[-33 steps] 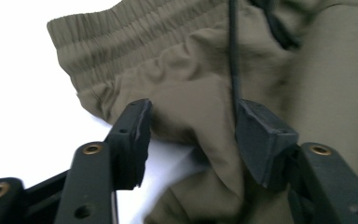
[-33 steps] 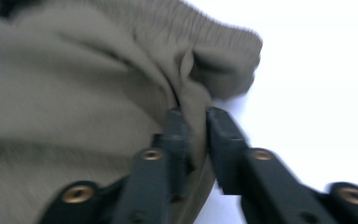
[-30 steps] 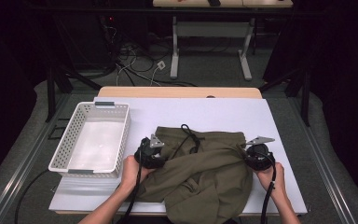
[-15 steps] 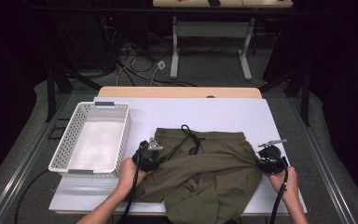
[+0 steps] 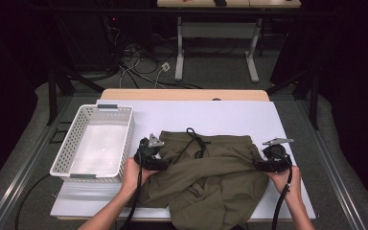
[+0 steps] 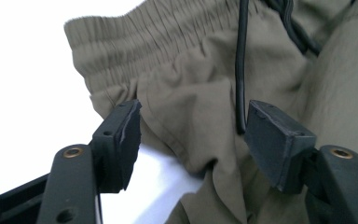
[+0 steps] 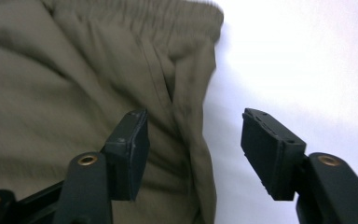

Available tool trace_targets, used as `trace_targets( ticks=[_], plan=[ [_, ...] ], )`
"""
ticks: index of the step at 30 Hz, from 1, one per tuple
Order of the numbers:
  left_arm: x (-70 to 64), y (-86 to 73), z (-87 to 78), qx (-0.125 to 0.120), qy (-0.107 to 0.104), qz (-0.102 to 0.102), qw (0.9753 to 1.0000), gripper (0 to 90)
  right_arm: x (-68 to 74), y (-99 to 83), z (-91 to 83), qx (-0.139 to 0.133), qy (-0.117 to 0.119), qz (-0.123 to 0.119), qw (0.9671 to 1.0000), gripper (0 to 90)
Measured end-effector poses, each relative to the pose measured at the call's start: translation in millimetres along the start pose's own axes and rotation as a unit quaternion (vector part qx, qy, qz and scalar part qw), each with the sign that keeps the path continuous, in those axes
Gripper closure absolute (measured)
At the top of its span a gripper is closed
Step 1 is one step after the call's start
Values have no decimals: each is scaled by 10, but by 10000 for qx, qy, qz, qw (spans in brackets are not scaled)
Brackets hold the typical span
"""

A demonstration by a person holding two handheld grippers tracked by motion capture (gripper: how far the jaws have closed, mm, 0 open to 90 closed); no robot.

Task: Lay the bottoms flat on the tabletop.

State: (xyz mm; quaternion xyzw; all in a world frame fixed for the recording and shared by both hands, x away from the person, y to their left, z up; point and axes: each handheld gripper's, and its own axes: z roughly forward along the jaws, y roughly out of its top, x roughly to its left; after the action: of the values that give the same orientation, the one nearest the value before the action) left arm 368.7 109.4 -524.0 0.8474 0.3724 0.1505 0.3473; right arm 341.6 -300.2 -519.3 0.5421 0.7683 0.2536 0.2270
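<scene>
Olive drawstring shorts (image 5: 211, 177) lie rumpled on the white table cover, their legs hanging over the near edge. The elastic waistband (image 6: 168, 32) with a black cord (image 6: 240, 70) faces away from me. My left gripper (image 5: 159, 162) sits at the shorts' left side, open, with the left hem fold (image 6: 186, 121) between its jaws. My right gripper (image 5: 260, 164) rests at the right side, open. Its jaws straddle the shorts' right edge (image 7: 191, 130), one over cloth and one over the bare white cover.
A white perforated basket (image 5: 96, 143) stands empty at the left, close to my left hand. The white cover (image 5: 230, 117) spreads bare behind the shorts. Beyond the wooden far edge lie floor cables and a desk frame.
The right gripper has slid outward to the right edge of the shorts. The cloth has been spread wider across the table. The left gripper has barely shifted.
</scene>
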Motion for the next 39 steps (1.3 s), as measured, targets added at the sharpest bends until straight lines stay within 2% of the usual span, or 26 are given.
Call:
trace_targets(
  ticks=[2,5,8,11,12,15,17,19,20,22,26,28,30,33,35,37,39],
  plan=[
    [19,43,-20,-97,-12,-106,9999,342,15,42,-5,-114,19,44,9999,407],
    [35,110,-33,-197,78,-155,9997,325,37,137,21,-295,-72,28,9995,440],
    [75,189,32,-215,186,-338,9990,331,44,224,106,-400,-176,-1,9990,487],
    [115,241,164,-53,322,-486,9983,330,37,298,243,-354,-144,73,9992,524],
    [138,250,210,69,331,-493,9982,318,38,313,288,-340,-149,122,9992,535],
    [172,231,346,363,278,-584,9972,288,50,331,419,-114,-90,189,9997,556],
    [186,205,393,467,244,-580,9969,296,71,316,474,59,-69,192,9998,574],
    [191,167,409,463,164,-554,9973,386,94,283,510,171,-157,97,9997,627],
    [193,150,411,437,73,-553,9975,470,92,269,517,184,-166,78,9997,658],
    [171,101,430,439,97,-471,9979,567,77,243,515,243,-150,149,9995,705],
    [152,41,420,376,115,-406,9984,756,58,203,495,223,81,282,9993,824],
    [138,23,405,378,139,-347,9986,810,78,187,481,245,106,229,9994,866],
    [114,-3,386,360,162,-290,9988,818,110,171,458,268,63,131,9995,875],
    [127,-11,372,350,156,-359,9986,807,134,162,422,378,100,-1,9992,863],
    [153,2,373,371,214,-459,9980,692,111,162,415,376,83,38,9993,780],
    [188,21,380,346,325,-604,9970,514,73,181,408,327,58,135,9994,651],
    [227,33,389,346,380,-680,9964,430,39,221,394,143,22,256,9996,565]
  ],
)
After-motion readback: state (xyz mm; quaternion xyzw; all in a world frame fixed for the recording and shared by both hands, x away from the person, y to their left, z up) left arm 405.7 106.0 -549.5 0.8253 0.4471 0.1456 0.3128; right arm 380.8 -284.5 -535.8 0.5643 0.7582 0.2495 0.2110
